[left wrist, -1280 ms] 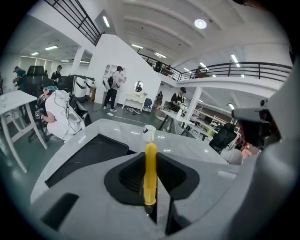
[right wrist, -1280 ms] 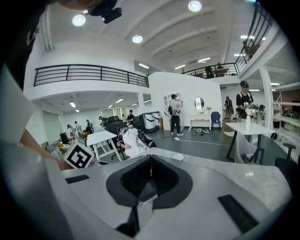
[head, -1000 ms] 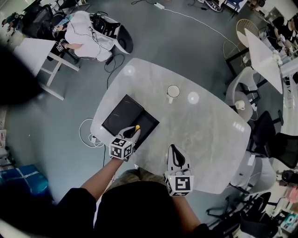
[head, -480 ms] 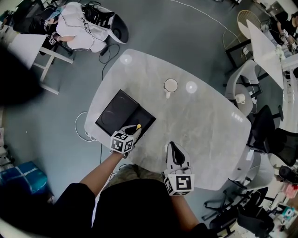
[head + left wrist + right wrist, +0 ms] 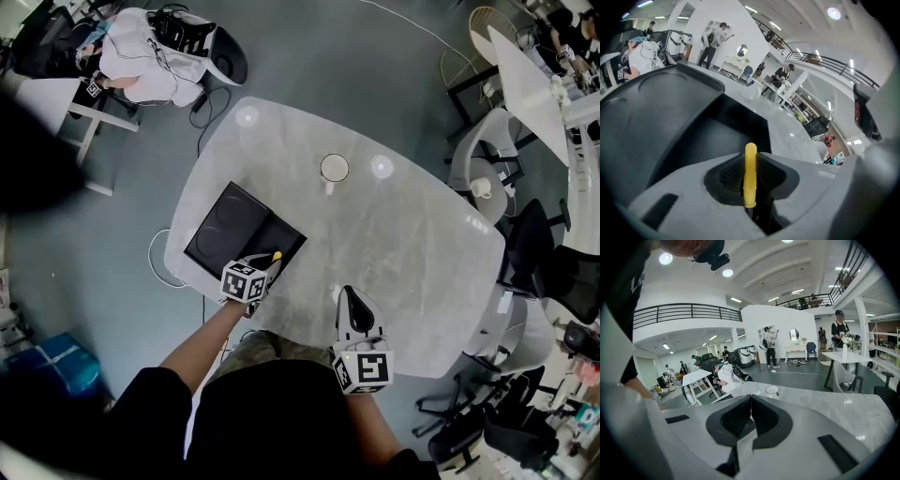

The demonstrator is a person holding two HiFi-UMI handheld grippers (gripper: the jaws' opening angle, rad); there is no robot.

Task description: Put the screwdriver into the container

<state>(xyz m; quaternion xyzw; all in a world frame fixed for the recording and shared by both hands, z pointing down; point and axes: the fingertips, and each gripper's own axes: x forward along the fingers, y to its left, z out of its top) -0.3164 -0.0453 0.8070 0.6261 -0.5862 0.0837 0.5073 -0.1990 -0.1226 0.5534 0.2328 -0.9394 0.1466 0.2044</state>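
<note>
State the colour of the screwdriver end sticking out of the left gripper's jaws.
Yellow. The screwdriver shows best in the left gripper view.

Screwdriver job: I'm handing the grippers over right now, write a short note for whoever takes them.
Left gripper: jaws shut on the screwdriver, held over the container's near side.
Right gripper: jaws shut, empty, over the table's near edge.
Done: screwdriver grasped and brought to the container.
Left: lower it in, open the jaws.
</note>
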